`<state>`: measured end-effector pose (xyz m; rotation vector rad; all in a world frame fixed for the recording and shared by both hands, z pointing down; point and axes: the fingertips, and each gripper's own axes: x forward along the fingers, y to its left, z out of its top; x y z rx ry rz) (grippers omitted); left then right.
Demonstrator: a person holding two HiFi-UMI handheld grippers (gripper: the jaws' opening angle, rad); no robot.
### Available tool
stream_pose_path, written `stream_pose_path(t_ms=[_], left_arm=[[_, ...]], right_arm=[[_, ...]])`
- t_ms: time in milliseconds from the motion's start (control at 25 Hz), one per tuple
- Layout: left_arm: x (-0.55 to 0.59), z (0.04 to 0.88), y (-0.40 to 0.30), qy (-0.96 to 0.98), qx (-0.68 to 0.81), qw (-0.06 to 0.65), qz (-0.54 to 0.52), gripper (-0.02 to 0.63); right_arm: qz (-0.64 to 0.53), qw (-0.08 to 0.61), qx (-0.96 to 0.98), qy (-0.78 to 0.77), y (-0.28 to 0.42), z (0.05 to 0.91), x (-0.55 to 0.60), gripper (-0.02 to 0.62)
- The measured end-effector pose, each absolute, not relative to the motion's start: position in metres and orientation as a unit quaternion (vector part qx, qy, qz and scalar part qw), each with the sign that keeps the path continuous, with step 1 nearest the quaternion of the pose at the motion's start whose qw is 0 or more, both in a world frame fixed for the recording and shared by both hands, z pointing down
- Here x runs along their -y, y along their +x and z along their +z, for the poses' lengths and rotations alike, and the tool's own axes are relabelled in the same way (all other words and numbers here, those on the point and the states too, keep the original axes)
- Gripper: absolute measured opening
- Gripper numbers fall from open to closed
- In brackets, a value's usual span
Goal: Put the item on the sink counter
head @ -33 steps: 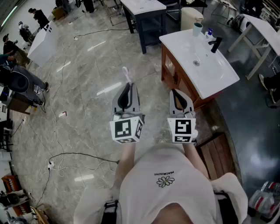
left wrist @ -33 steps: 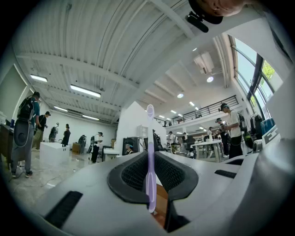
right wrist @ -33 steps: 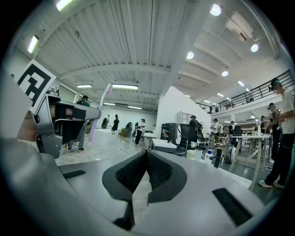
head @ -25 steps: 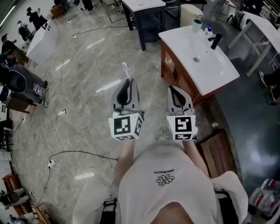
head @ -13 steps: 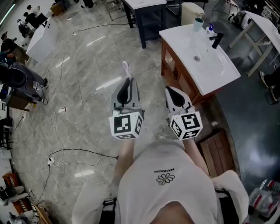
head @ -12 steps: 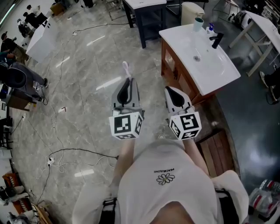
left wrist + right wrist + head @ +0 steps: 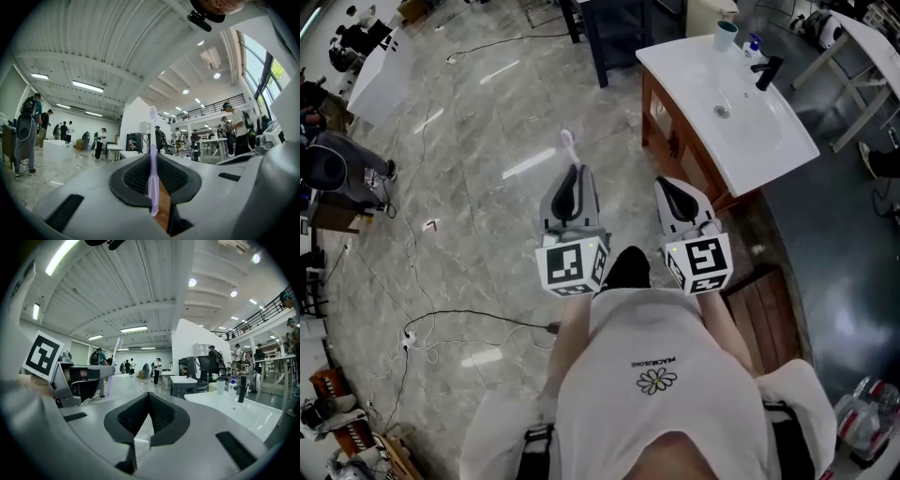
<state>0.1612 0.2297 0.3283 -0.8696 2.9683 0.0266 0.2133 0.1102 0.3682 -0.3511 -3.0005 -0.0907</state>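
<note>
A lilac toothbrush sticks up and forward out of my left gripper, which is shut on its handle. In the left gripper view the toothbrush stands upright, pinched between the dark pads. My right gripper is level with the left one, shut and holding nothing; its pads meet at the tip. The white sink counter on a wooden cabinet lies ahead to the right, apart from both grippers. It also shows in the right gripper view as a white sink counter, beyond the jaws.
On the counter stand a black faucet, a pale cup and a small blue bottle. A dark table stands beyond. Cables cross the marble floor. A wooden board lies at the right. A dark shoe shows between the grippers.
The person has stepped forward: a dark shoe now shows between the grippers and the floor has slid back. The right gripper's marker cube has turned. The toothbrush stays gripped.
</note>
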Motion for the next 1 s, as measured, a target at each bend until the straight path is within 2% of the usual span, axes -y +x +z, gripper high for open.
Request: stream_pose_path(t_ms=[360,1000], left_arm=[[-0.227,0.339,0.113,-0.274,-0.961,0.018,0.029,0.054],[-0.211,0.341,-0.081,-0.296,-0.953,0.007,0.057,0.054]], right_arm=[[0.002,0.058,0.992,-0.115,0.170,0.377,-0.091,0.011],[0.004,0.055,0.994,-0.099,-0.009,0.375,-0.084,0.011]])
